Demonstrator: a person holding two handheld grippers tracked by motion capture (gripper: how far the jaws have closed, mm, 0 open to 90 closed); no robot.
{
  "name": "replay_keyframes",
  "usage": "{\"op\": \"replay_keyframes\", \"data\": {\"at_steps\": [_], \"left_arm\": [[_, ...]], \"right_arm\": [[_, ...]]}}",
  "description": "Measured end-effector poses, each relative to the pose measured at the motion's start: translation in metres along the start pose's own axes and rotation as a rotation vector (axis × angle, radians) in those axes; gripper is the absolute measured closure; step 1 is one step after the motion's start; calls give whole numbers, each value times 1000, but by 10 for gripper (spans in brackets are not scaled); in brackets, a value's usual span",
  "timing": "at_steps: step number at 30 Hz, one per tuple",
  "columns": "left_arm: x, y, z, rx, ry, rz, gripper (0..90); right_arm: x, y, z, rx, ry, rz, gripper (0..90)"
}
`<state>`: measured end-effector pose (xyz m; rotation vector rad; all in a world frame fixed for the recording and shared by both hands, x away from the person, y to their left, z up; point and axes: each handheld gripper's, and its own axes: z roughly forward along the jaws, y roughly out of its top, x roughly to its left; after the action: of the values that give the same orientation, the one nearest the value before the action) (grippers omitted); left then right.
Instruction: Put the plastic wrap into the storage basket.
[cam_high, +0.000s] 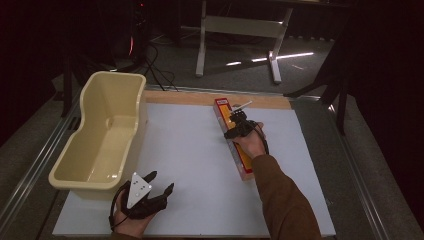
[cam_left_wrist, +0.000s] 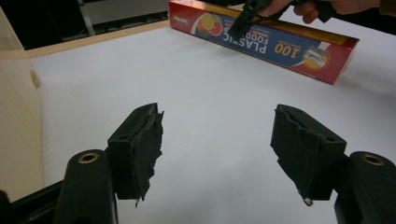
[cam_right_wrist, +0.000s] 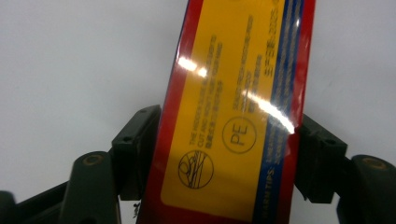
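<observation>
Red food-wrap box (cam_right_wrist: 233, 112) clamped between right gripper (cam_right_wrist: 229, 154) jaws, left gripper (cam_left_wrist: 217, 154) jaws wide apart, empty.

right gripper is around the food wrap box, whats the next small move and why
Probably lift the food wrap box slightly off the white board. The right gripper already has a jaw against each long side of it, while the left gripper is open and empty near the beige tub.
</observation>
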<state>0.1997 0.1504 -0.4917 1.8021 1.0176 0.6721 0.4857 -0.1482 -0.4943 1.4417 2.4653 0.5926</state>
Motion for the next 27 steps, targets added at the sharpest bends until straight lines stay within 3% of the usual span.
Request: {"op": "replay_keyframes", "data": {"at_steps": [4,5,6,11,19,23,27], "left_arm": [[-1,0,0,-2,0,2,331],[-1,0,-1,-3,2,3,331],[-1,0,0,-4,2,1,331],[-3,0,1,0,1,4,331],[-7,0,4,9,-5,19,331],[-8,0,6,13,-5,19,330],[-7,0,6,10,-5,18,329]], "right_arm": [[1,1,-2,33,-5,19,355],[4,-3,-6,81,-11,15,363],[5,-5,-7,92,-13,9,365],[20,-28,-22,153,-9,-47,366],[35,-60,-41,207,32,-87,366],[27,-54,-39,197,109,-48,341],[23,-41,-30,213,139,-36,336]]}}
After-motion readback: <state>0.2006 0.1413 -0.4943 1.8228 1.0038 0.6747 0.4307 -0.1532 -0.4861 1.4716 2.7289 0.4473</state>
